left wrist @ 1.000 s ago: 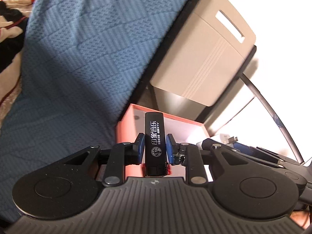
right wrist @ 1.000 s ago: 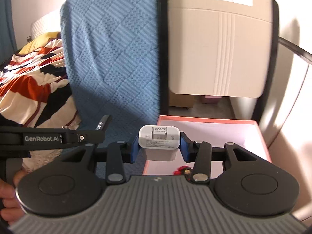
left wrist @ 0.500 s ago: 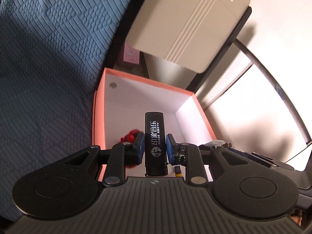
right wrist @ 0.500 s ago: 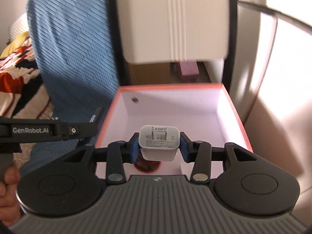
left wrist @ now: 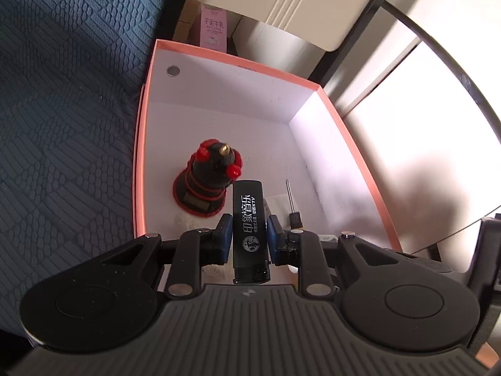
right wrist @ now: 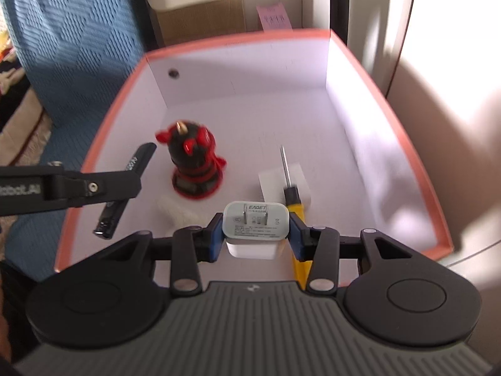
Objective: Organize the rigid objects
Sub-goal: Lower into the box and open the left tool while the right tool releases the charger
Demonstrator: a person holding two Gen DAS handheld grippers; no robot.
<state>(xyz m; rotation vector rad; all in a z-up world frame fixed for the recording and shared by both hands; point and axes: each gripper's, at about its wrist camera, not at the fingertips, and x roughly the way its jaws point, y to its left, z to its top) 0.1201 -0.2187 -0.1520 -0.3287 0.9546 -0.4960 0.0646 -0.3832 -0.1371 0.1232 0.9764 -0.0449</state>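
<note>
My left gripper (left wrist: pixel 249 230) is shut on a black lighter (left wrist: pixel 249 219) with white print, held over the near left part of an open orange box (left wrist: pixel 238 62) with a white inside. The lighter also shows in the right wrist view (right wrist: pixel 126 185). My right gripper (right wrist: pixel 255 228) is shut on a white plug charger (right wrist: pixel 255 224) above the box's (right wrist: pixel 416 163) near middle. In the box stand a black and red figurine (right wrist: pixel 194 163), a yellow-handled screwdriver (right wrist: pixel 292 194) lying on a small white block (right wrist: pixel 283 178), and a small white roll (right wrist: pixel 177 210).
A blue quilted blanket (left wrist: pixel 62 109) lies left of the box. A beige chair back (left wrist: pixel 281 3) and a pink carton (left wrist: pixel 213 29) stand behind it. A pale floor (right wrist: pixel 454 94) is to the right.
Both grippers have moved forward and tipped down over the box, so its floor and contents have come into view. Both stay shut on their objects.
</note>
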